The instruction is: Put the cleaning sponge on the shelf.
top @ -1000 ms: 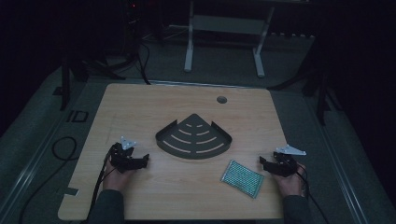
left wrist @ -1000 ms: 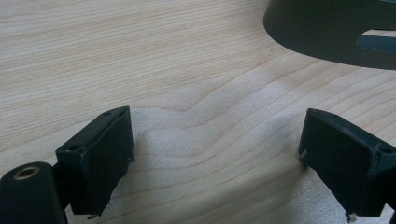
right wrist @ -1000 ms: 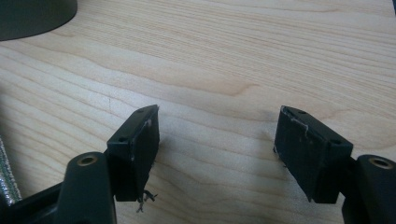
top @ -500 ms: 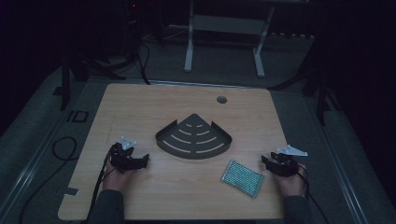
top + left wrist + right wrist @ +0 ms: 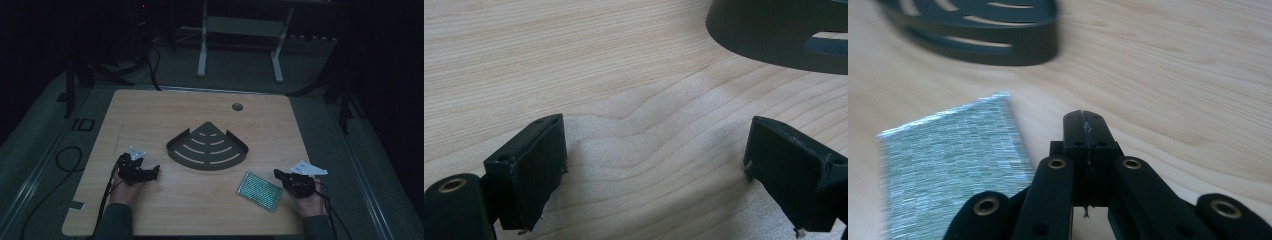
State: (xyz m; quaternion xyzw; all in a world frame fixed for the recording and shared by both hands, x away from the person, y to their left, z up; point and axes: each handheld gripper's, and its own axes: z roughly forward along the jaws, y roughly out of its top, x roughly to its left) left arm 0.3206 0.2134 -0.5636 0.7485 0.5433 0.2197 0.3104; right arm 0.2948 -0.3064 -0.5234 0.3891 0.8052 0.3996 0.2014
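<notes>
One silvery green scouring pad point(image 5: 259, 191) is seen lying flat on the table point(image 5: 150, 120), just beside the right gripper point(image 5: 278, 174) and in front of the single dark fan-shaped slotted tray point(image 5: 207, 147). It is judged to be light, thin and limp, with a woven face that should give grip; it is best pinched at the edge nearest the right gripper, since a flat sheet offers little to seize from above. Two grippers are counted: the right one is pressed shut on nothing, while the left gripper point(image 5: 154, 171) is spread wide over bare wood, near the tray's curved wall.
</notes>
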